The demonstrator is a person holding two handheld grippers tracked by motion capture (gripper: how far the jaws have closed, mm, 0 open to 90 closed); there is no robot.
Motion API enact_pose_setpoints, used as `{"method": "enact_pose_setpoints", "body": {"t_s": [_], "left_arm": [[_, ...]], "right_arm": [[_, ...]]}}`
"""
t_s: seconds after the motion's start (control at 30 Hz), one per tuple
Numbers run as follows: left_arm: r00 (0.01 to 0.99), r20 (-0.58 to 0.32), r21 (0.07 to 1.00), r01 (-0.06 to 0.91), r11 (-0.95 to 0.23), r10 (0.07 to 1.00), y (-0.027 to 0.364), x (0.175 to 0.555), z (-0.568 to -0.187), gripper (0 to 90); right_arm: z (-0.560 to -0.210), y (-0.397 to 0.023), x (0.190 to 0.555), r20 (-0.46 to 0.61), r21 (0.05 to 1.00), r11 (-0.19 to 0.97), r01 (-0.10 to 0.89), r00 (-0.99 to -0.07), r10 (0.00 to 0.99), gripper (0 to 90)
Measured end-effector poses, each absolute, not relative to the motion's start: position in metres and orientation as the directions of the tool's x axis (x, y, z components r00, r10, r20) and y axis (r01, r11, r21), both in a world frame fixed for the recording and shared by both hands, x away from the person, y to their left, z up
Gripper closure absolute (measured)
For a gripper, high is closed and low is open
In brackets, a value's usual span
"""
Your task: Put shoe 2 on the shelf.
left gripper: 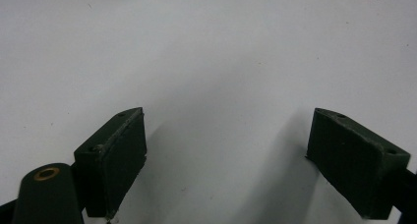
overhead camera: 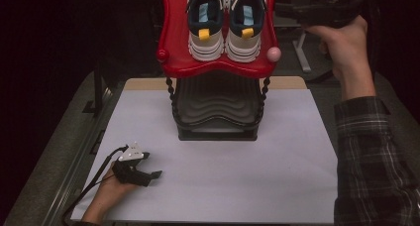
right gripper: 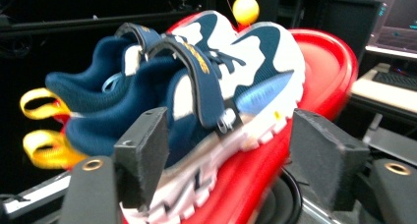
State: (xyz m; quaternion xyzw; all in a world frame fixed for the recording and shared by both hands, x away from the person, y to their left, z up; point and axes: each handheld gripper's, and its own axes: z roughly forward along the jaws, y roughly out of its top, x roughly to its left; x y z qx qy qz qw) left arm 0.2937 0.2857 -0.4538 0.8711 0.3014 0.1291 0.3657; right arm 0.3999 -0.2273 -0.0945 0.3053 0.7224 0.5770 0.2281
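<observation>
A pair of navy and white sneakers (overhead camera: 224,25) with yellow heel loops stands on the red top shelf (overhead camera: 173,42) of a small rack, heels toward me. My right gripper (overhead camera: 280,10) is held up high just right of the shoes and points left at them. In the right gripper view the right gripper (right gripper: 233,155) is open; its pads flank the near sneaker (right gripper: 206,86) without pressing on it. My left gripper (overhead camera: 152,165) lies on the white tabletop (overhead camera: 277,176) at the lower left. It is open (left gripper: 226,155) with bare table between its jaws.
Under the red shelf sits a black ribbed lower shelf (overhead camera: 218,107) between beaded posts. A pink knob (overhead camera: 273,54) and a red knob (overhead camera: 162,55) stick out at the shelf's front corners. A plaid sleeve (overhead camera: 376,161) reaches up the right side. A desk with a keyboard (right gripper: 393,81) lies beyond.
</observation>
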Motion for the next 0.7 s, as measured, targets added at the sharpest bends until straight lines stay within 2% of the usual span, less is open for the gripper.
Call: {"method": "enact_pose_setpoints", "body": {"t_s": [0.3,0.7], "left_arm": [[0.786,0.006,0.714,0.429,-0.553,0.618,0.286,0.294,-0.454,14.1],[0.787,0.005,0.711,0.431,-0.556,0.617,0.286,0.294,-0.453,14.1]], "right_arm": [[-0.116,-0.249,0.387,0.031,0.966,0.158,0.207,-0.695,0.718,28.0],[-0.161,-0.275,0.369,0.062,0.954,0.16,0.252,-0.692,0.72,27.9]]}}
